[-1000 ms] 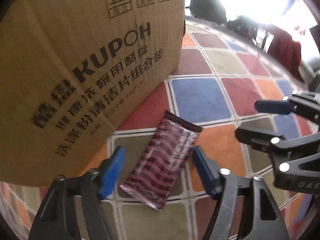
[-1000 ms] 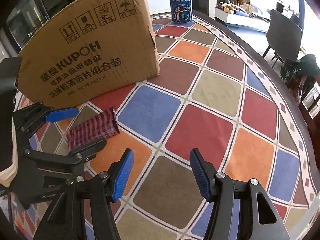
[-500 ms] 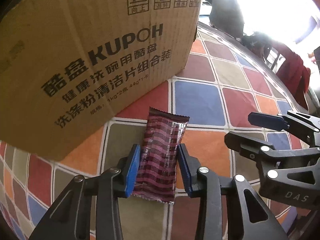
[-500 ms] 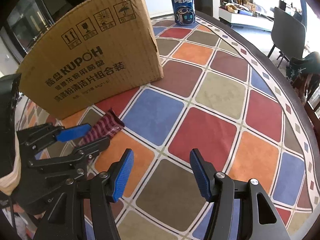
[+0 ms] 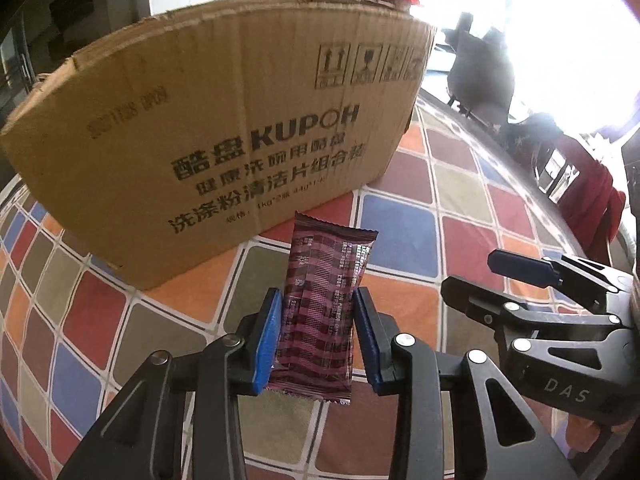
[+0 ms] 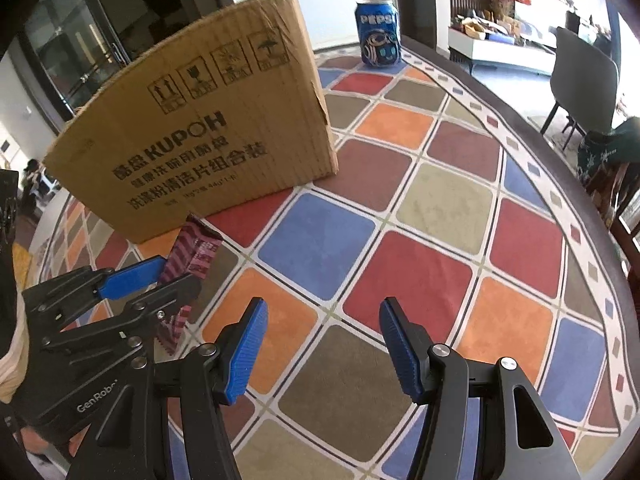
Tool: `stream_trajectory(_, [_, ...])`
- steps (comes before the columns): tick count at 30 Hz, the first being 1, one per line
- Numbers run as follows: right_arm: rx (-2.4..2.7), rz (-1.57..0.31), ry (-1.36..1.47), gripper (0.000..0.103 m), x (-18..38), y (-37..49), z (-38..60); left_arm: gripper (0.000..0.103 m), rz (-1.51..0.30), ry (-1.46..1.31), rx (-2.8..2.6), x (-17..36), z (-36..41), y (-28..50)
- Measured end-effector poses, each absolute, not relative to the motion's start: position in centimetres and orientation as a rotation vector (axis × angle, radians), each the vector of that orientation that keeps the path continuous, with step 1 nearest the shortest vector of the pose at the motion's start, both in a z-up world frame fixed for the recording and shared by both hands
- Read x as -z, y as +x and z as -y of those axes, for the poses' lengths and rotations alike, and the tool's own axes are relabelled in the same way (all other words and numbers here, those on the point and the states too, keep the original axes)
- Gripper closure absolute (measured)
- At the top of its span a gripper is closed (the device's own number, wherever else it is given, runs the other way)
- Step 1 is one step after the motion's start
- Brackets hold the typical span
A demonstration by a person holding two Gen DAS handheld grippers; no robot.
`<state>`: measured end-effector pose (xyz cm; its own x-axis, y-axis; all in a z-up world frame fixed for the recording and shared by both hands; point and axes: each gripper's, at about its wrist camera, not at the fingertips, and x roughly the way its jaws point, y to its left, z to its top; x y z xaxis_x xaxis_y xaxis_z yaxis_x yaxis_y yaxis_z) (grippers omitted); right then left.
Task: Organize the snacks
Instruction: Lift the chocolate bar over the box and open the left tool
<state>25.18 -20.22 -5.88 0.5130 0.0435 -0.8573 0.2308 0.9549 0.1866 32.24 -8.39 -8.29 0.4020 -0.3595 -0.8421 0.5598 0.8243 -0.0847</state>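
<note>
We have the maroon striped foil snack bar wrapper [image 5: 324, 304] clamped across its lower half in the left claw [image 5: 316, 336], seemingly lifted off the tabletop [image 6: 420, 264] before the brown cardboard box [image 5: 224, 128]. It looks light, crinkly and slippery; mid-body suits. The right claw [image 6: 324, 352] gapes, holding nothing.

The bar [image 5: 325, 312] wears a maroon wrapper with pink stripes and small pale print; the box [image 5: 224, 128] is plain brown cardboard with black lettering and symbols. The cloth [image 6: 400, 264] is a diamond check of blue, red, orange, olive and brown tiles with cream lines between. The can [image 6: 379, 34] is blue with white letters, and the pads [image 6: 244, 352] are blue on black frames.
</note>
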Motion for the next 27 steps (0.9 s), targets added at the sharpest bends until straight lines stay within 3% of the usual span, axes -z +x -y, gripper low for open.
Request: stream_trajectory(27, [-0.056, -0.847, 0.108, 0.044, -2.7, 25.1, 18.4, 0.067, -0.794, 0.072, 0.434, -1.3, 4.2, 29.0])
